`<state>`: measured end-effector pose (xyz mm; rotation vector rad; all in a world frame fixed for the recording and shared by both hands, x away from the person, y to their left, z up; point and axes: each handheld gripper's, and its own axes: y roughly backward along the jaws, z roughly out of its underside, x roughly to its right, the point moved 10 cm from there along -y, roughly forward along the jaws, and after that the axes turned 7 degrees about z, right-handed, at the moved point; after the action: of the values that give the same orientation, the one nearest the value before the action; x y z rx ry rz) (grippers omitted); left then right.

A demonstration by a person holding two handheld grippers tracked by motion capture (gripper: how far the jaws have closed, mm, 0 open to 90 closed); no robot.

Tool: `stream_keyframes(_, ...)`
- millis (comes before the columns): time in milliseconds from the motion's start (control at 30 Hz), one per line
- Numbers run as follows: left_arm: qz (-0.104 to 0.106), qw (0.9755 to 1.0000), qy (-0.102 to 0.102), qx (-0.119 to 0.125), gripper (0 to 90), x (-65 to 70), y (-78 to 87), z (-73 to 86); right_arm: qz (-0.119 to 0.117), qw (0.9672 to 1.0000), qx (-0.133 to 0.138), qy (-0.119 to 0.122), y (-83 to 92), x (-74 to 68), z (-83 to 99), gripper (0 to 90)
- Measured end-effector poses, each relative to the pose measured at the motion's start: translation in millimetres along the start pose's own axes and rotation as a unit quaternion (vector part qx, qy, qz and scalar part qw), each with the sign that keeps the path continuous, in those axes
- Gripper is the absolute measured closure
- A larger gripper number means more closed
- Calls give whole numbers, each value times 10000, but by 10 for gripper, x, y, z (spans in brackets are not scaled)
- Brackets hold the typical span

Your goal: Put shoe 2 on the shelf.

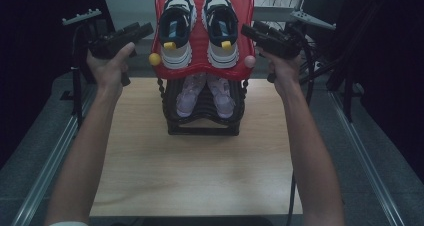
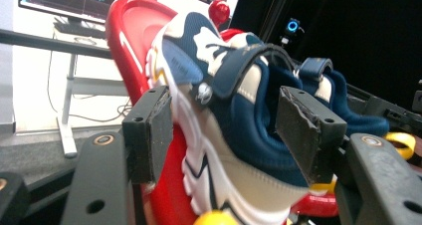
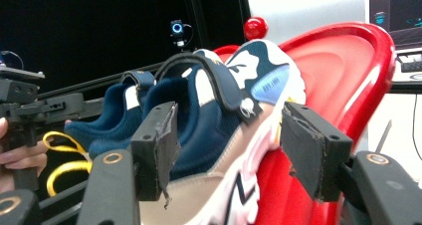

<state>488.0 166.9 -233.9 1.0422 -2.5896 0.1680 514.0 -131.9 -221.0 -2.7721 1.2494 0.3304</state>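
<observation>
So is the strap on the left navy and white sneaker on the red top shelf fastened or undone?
Fastened: the navy strap lies closed across the left navy and white sneaker, flat over its tongue.

Counted two navy-and-white sneakers on one red tray, two pale pink sneakers on one black rack below, one wooden tabletop, two hand-held grippers.
</observation>
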Motion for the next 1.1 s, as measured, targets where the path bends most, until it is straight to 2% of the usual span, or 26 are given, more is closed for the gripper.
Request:
stream_keyframes(233,124,9998,122,35,388,-15,162,120,84,9999,94,-68,198,113,71,407)
stream_keyframes(367,136,9998,113,6,388,-28,223,191,107,9998,181,-60,338,176,88,409)
stream_keyframes(633,130,9998,179,-14,389,-87,318,343,185,9996,176,-103,546,359,216,409)
stream_keyframes(900,117,9997,228,-42,390,-137,386,500,212,9996,162,-131,736,500,455,409)
stream_keyframes(1100,120,9996,239,-123,392,-166,451,666,260,9996,94,-73,823,549,673,409)
